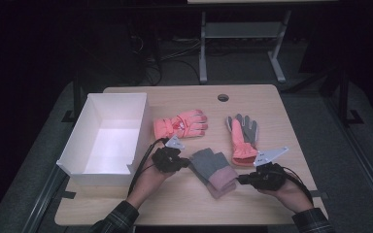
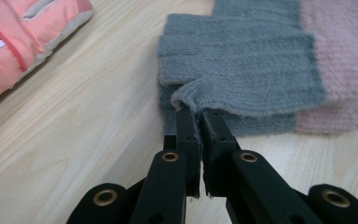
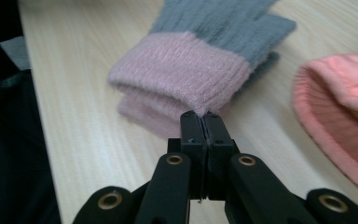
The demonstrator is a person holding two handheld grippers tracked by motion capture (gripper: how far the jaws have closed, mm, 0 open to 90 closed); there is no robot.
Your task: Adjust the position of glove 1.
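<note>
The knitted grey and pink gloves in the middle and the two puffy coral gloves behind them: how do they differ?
The knitted gloves are soft wool, grey with pink cuffs; the coral gloves are padded, and one shows a grey palm. The knitted gloves lie stacked together, while the coral gloves lie apart. Each hand-held gripper pinches the knitted gloves; the coral gloves lie untouched. Both pairs rest on the wooden table.

Four gloves (image 1: 214, 167), one box (image 1: 108, 133)

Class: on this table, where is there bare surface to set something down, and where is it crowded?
Free: the far strip around the cable hole, and the near edge between the sleeves. Crowded: the middle, with the orange gloves, knit gloves and both tools; the white bin takes the left.
</note>
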